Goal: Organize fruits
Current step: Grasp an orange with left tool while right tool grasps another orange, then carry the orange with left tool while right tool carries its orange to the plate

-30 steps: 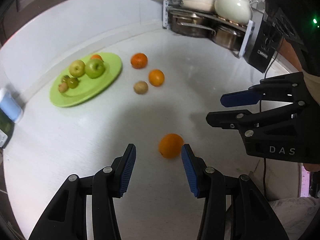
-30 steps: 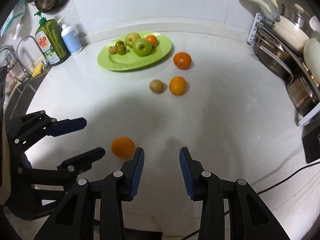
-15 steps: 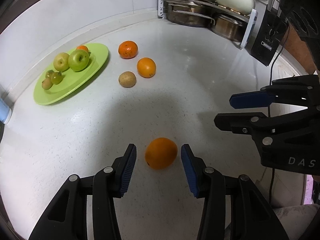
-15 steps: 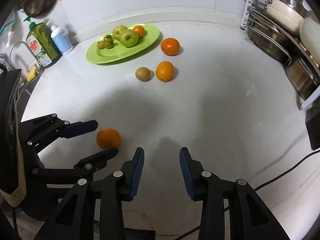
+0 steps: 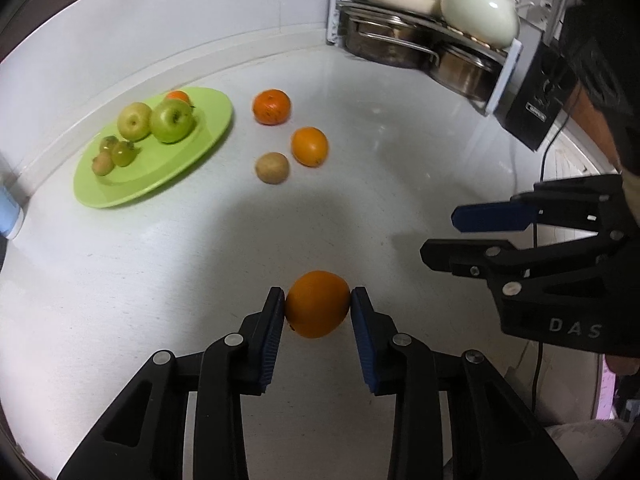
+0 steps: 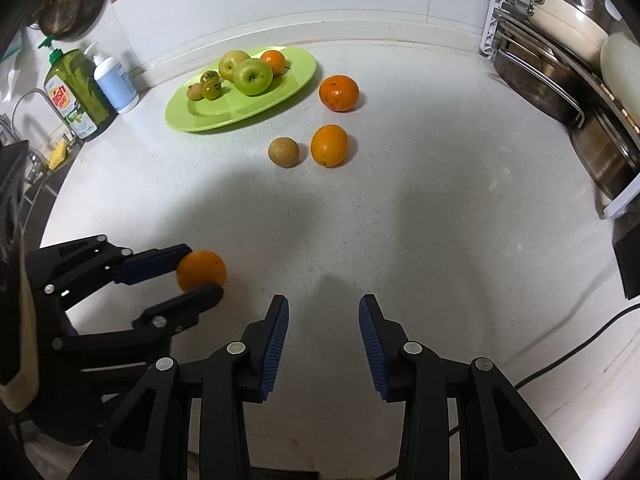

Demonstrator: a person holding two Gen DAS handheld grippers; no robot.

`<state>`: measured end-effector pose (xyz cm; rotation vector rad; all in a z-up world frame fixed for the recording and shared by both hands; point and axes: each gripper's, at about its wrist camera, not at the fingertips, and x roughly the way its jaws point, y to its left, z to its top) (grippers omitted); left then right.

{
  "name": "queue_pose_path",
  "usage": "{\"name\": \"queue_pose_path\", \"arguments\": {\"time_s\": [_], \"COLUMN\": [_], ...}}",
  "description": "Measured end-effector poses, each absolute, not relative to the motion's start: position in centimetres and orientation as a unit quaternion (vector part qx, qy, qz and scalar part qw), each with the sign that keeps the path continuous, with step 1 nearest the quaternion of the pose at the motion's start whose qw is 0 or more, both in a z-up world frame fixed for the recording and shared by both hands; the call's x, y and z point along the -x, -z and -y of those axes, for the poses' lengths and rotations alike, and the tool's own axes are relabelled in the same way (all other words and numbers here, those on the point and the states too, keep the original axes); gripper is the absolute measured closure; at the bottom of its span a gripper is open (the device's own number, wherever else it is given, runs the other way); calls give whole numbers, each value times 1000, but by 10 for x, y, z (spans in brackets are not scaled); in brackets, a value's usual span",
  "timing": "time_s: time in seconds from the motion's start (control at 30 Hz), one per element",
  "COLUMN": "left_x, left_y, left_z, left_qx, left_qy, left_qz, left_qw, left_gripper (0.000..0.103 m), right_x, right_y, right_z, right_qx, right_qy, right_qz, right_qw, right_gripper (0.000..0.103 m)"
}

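The left hand-held gripper (image 5: 318, 308) has just closed onto the round orange fruit (image 5: 317, 304) near us — lifted hastily, that smooth skin could slip free.

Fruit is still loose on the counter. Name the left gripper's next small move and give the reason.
Probably lift the orange straight up off the counter. The left gripper has just been closing, and its blue pads now press the fruit on both sides. The green plate, with apples on it, lies farther off, so the orange must clear the surface before it is carried there.
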<state>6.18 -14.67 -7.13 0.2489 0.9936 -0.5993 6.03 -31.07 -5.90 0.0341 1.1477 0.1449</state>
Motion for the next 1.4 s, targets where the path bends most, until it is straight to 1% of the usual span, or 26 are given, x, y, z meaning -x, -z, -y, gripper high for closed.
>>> {"name": "queue_pose_path", "arguments": {"time_s": [0.4, 0.6, 0.93, 1.4], "left_x": [-83, -105, -140, -171], "left_y": [39, 27, 28, 47], "left_z": [134, 126, 125, 127], "left_qx": [-122, -102, -94, -90], "left_qy": [253, 236, 224, 208], "left_qz": [-438, -426, -431, -451], "left_qw": [854, 867, 869, 863], "left_gripper": [69, 69, 69, 69], "right_x": [-85, -107, -140, -176], "right_y": [46, 38, 37, 66], "right_z": [300, 302, 304, 309], "right_qx": [-26, -38, -61, -75], "right_qy": [-80, -75, -71, -64], "right_qz": [-519, -505, -492, -518], "right_qw": [851, 859, 865, 850], "right_gripper": [65, 65, 65, 65]}}
